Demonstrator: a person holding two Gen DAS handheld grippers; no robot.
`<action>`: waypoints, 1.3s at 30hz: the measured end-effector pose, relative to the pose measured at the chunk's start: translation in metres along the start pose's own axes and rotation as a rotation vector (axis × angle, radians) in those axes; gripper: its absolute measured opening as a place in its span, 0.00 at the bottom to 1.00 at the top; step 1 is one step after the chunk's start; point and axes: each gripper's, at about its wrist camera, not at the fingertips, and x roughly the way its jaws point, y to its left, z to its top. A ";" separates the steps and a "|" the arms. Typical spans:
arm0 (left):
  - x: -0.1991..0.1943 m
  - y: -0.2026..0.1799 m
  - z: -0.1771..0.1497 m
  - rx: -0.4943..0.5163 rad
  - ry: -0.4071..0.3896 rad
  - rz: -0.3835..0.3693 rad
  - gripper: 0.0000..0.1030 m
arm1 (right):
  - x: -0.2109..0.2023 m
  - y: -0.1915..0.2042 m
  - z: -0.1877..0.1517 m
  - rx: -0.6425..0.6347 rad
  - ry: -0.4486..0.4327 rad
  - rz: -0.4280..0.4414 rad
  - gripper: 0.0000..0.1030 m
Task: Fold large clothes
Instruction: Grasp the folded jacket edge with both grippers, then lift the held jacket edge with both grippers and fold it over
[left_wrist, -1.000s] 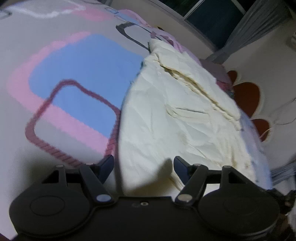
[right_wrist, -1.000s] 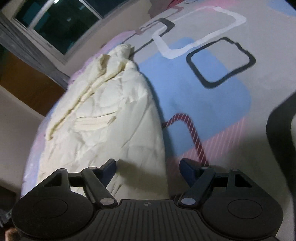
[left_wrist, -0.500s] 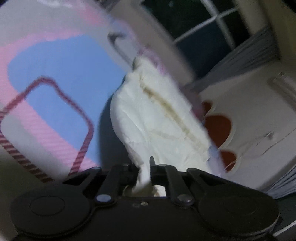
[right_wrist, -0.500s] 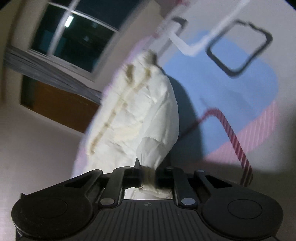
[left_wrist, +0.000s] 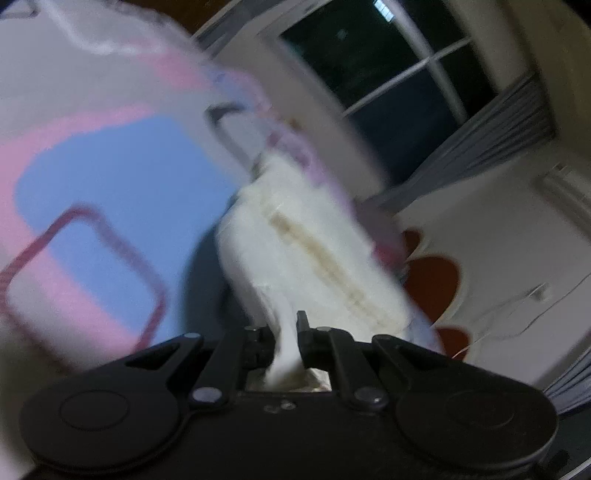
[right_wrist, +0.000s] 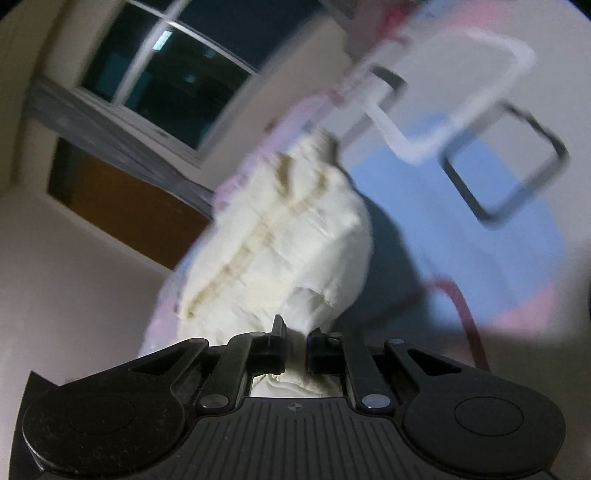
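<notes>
Both tongs clamped on near edge of cream garment, bed beneath.

Left tongs (left_wrist: 286, 338) closed tight, pinch of cream garment (left_wrist: 314, 251) bunched between the pads. Right tongs (right_wrist: 295, 341) likewise closed tight on a fold of the same garment (right_wrist: 288, 236). Rest of garment stretching forward from both tongs, raised at the near end, far end lying on patterned bedspread (left_wrist: 110, 177). No containers in view. Both views motion-blurred; garment type not discernible, seams smeared. Dark window (right_wrist: 166, 70) and grey curtain (left_wrist: 491, 136) beyond the bed's far edge.
</notes>
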 end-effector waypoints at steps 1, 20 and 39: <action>-0.006 -0.007 0.005 0.003 -0.018 -0.020 0.06 | 0.002 0.008 0.010 -0.011 -0.015 0.018 0.09; 0.184 -0.101 0.199 0.101 -0.070 -0.161 0.06 | 0.183 0.069 0.251 0.024 -0.129 0.065 0.09; 0.343 0.019 0.260 0.061 0.131 0.081 0.84 | 0.339 -0.035 0.294 -0.029 -0.011 -0.211 0.90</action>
